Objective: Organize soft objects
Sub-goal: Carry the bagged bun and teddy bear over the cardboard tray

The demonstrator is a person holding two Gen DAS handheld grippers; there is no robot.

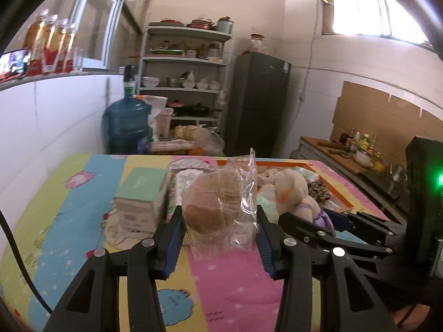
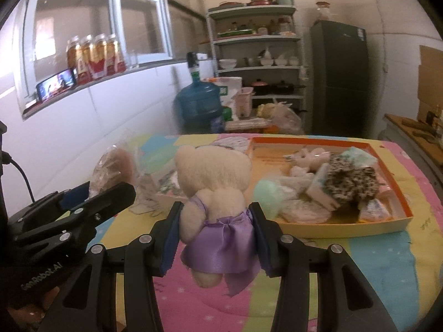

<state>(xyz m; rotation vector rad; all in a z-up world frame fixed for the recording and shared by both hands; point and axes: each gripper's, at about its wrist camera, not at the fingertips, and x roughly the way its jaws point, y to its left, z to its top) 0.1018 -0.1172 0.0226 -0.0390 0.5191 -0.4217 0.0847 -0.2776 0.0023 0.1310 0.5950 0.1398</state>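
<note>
My left gripper (image 1: pixel 220 213) is shut on a brown bun in a clear plastic bag (image 1: pixel 213 204), held above the colourful table cover. My right gripper (image 2: pixel 216 210) is shut on a cream plush toy in a purple satin skirt (image 2: pixel 213 185), held above the table. The toy also shows in the left wrist view (image 1: pixel 293 191), and the bagged bun in the right wrist view (image 2: pixel 113 166). An orange-rimmed tray (image 2: pixel 398 191) on the right of the table holds several soft items, among them a speckled fuzzy one (image 2: pixel 351 182) and a mint green one (image 2: pixel 265 193).
A mint and white carton (image 1: pixel 144 196) stands on the table left of the bun. The patterned cover (image 1: pixel 83 207) spans the table. Behind it are a blue water jug (image 1: pixel 127 121), shelves with dishes (image 1: pixel 188 63) and a dark fridge (image 1: pixel 257 99).
</note>
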